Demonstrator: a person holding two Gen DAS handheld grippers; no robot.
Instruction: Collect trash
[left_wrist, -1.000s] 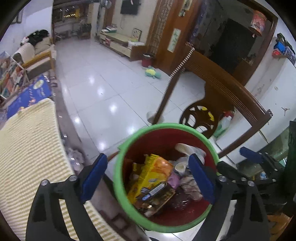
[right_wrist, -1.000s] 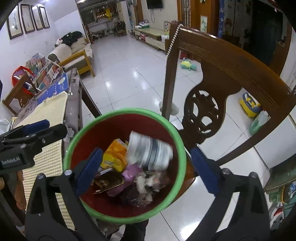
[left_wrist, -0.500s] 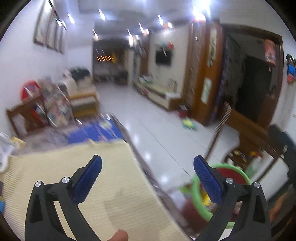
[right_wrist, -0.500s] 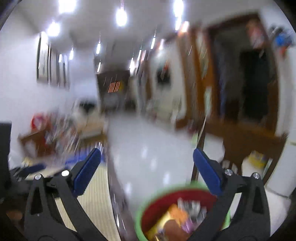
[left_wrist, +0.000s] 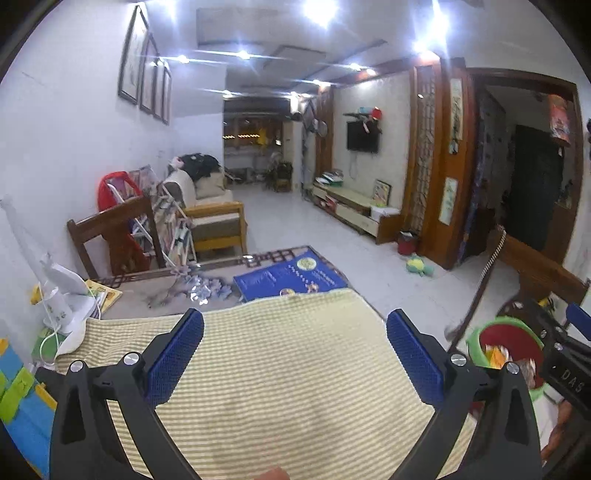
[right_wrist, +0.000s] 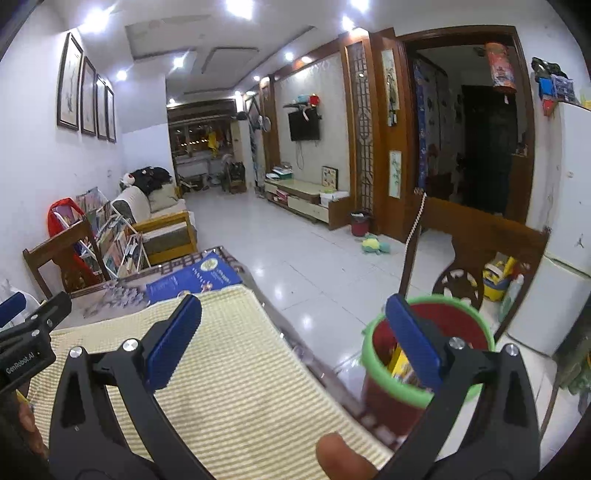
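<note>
Left claw (left_wrist: 294, 360) and right claw (right_wrist: 293, 349) hovering spread, empty, above mat-covered counter (left_wrist: 295, 369) | risk: swinging wide, right claw clipping bin (right_wrist: 424, 373), tipping collected trash.

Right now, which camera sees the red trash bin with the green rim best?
The right wrist view: the trash bin shows its green rim, red wall and wrappers inside, though a gripper finger crosses it. In the left wrist view the bin sits at the right edge, mostly hidden behind gripper parts.
</note>
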